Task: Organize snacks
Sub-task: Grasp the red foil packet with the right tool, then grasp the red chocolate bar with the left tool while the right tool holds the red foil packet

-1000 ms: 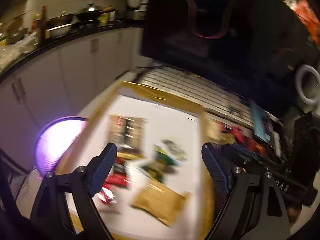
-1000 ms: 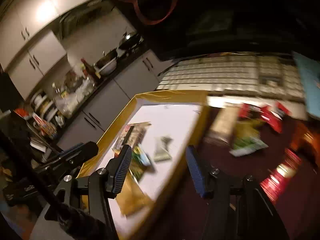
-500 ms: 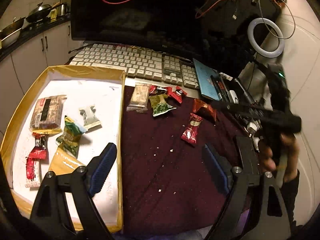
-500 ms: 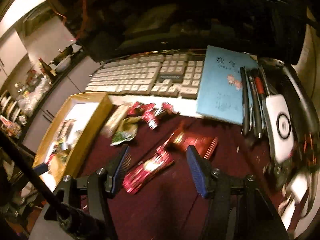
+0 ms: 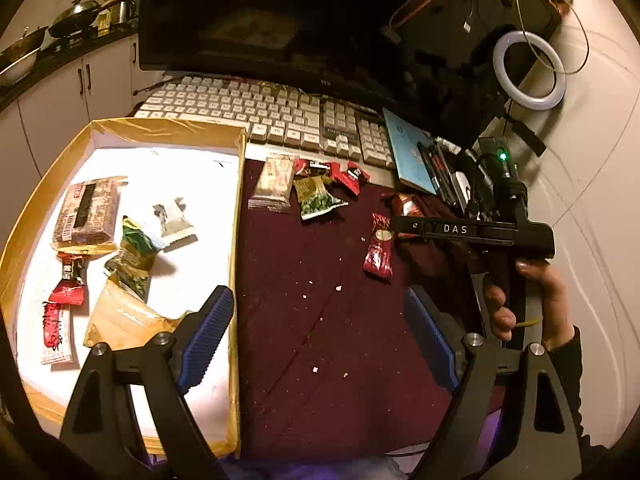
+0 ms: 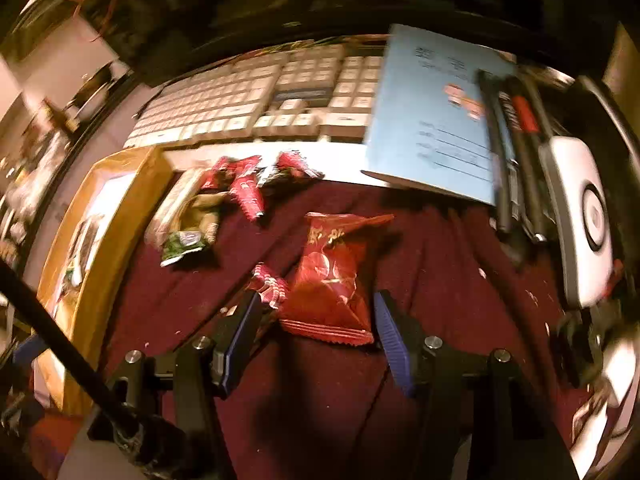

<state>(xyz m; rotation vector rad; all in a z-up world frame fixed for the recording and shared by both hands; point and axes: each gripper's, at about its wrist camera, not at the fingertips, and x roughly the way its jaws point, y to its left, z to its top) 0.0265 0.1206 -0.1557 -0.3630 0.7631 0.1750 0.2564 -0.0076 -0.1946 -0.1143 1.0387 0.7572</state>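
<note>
Home setting, desk corner beside kitchen. Surface covered by maroon cloth [image 5: 320,320], crumbs scattered. Monitor [image 5: 260,20] and keyboard [image 5: 256,116] seen at back, blue notebook [image 5: 408,152] and pens [image 5: 436,164] alongside, ring light [image 5: 528,70] at right. Kitchen counter with wok [image 5: 76,18] and white cabinets [image 5: 60,96] noted at left. Snack packets lie in cardboard box [image 5: 236,240].

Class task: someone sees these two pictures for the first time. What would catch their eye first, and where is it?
Probably the red snack packet, lying on the maroon cloth between the open right gripper's blue fingers. Next, the yellow-rimmed tray at left, its bright white floor scattered with snacks, beside the open left gripper.
</note>
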